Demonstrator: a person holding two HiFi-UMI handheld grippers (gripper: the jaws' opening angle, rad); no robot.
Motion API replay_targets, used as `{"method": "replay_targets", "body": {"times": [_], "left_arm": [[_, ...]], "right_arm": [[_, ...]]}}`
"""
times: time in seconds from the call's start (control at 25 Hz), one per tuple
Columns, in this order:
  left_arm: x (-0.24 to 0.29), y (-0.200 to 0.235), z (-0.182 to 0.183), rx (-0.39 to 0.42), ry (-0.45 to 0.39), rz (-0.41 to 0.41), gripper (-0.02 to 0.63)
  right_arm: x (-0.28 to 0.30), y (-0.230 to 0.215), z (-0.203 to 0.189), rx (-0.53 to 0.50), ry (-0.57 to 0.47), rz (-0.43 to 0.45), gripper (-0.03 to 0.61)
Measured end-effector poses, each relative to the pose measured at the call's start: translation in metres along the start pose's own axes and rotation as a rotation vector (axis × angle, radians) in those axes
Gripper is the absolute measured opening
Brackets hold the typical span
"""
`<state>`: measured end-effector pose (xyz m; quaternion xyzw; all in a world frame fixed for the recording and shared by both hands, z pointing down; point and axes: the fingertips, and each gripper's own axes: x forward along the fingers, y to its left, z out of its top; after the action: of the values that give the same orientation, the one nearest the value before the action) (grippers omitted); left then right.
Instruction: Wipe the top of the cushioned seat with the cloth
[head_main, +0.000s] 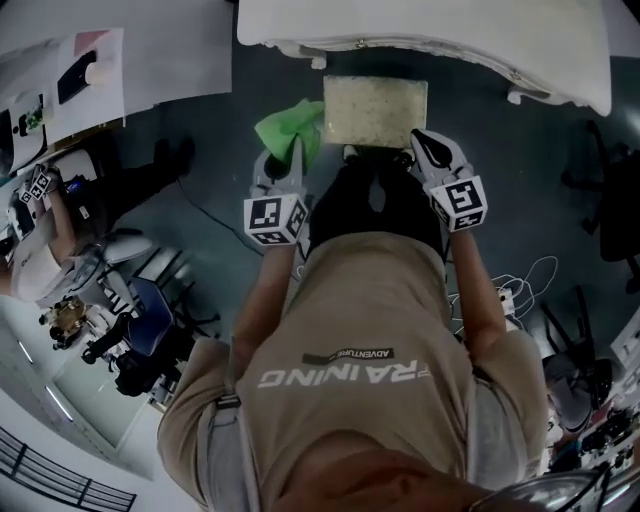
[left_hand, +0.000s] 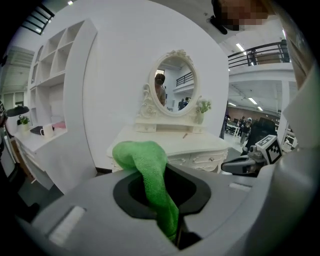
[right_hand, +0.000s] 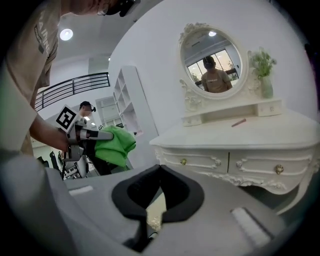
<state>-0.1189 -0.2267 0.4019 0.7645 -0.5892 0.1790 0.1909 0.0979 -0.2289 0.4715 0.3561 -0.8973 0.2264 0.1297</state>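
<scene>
In the head view the cushioned seat (head_main: 375, 110), a cream patterned rectangle, stands in front of my legs. My left gripper (head_main: 292, 150) hovers just left of the seat, shut on a green cloth (head_main: 290, 126) that bunches out past its tips. The left gripper view shows that cloth (left_hand: 147, 172) pinched between the jaws and draped over them. By the seat's near right corner is my right gripper (head_main: 422, 138), shut and holding nothing. In the right gripper view its tips (right_hand: 160, 166) meet, and a sliver of the seat (right_hand: 156, 212) shows below them.
A white dressing table (head_main: 420, 25) with an oval mirror (right_hand: 212, 57) stands right behind the seat. White shelving (left_hand: 55, 100) lies to the left. Cables (head_main: 520, 285) trail on the floor at right, near a dark office chair (head_main: 600, 170). A seated person (head_main: 40, 230) is far left.
</scene>
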Motion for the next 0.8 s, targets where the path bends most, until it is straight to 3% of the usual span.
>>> {"method": "replay_targets", "body": {"times": [0.12, 0.24, 0.48, 0.8], "left_arm": [[0.023, 0.021, -0.028, -0.020, 0.044, 0.019, 0.048], [0.058, 0.045, -0.061, -0.071, 0.068, 0.020, 0.048], [0.146, 0.089, -0.160, -0.141, 0.147, 0.004, 0.048], [0.236, 0.129, -0.263, -0.103, 0.230, -0.006, 0.048]], "right_arm": [[0.018, -0.001, -0.022, 0.030, 0.038, 0.004, 0.002], [0.045, 0.002, -0.049, -0.025, 0.099, 0.006, 0.002], [0.111, -0.006, -0.121, -0.089, 0.172, -0.022, 0.002], [0.170, -0.022, -0.187, -0.066, 0.194, -0.055, 0.002]]}}
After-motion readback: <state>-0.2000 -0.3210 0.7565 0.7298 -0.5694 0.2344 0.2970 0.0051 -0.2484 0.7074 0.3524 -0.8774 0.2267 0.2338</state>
